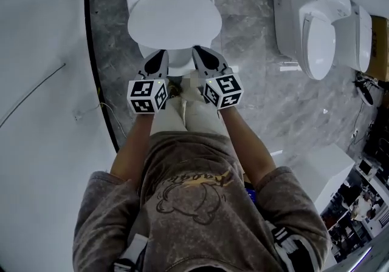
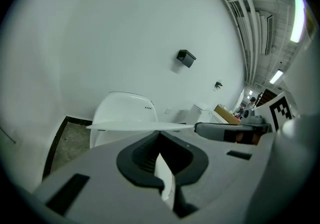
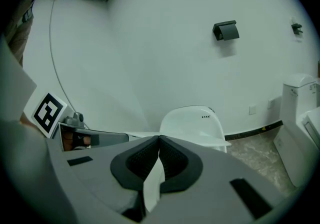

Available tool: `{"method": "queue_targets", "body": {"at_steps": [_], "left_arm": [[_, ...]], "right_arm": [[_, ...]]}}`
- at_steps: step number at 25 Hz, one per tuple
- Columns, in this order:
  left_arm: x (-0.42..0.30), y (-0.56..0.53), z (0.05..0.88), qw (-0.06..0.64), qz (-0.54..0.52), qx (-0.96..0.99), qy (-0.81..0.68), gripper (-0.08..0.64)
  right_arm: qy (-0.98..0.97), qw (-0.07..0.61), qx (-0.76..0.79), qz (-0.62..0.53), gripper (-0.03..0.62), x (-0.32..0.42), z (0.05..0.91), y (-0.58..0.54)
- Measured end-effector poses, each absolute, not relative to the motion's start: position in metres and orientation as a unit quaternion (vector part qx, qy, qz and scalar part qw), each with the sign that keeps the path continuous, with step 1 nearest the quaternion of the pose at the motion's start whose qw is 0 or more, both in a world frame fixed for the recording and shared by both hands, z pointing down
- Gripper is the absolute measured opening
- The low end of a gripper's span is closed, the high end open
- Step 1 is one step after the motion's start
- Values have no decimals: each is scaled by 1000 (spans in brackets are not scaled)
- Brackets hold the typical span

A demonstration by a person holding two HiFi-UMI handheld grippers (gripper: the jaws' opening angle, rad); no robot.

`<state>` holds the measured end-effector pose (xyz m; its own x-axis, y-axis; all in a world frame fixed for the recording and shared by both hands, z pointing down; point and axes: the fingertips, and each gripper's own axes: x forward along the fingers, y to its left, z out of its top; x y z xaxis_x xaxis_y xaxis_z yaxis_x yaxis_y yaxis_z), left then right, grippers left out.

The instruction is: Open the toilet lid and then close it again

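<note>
White toilet lid point(image 1: 173, 22) hangs partly raised over the bowl point(image 1: 180, 65), at the back left corner of the grey marble floor point(image 1: 255, 52). We hold the left gripper point(image 1: 161, 55) and the right gripper point(image 1: 199, 52) side by side at the lid's front edge, tips tucked beneath it. Both pairs of jaws are pressed together with nothing clamped between them. The lid's thin rim runs across their tips.
</note>
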<state>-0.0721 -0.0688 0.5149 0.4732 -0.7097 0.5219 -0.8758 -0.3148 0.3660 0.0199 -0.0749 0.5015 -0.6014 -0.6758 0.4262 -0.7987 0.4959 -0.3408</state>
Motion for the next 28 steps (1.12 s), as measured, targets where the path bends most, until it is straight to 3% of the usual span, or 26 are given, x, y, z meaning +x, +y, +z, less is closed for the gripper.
{"method": "queue_targets", "body": {"at_steps": [7, 28], "left_arm": [[-76, -138, 464, 304, 139, 789, -515, 8], [-93, -322, 421, 288, 147, 796, -511, 9]], "right_arm": [[-869, 80, 400, 282, 26, 20, 452, -144], [-850, 119, 435, 271, 26, 1, 409, -325]]}}
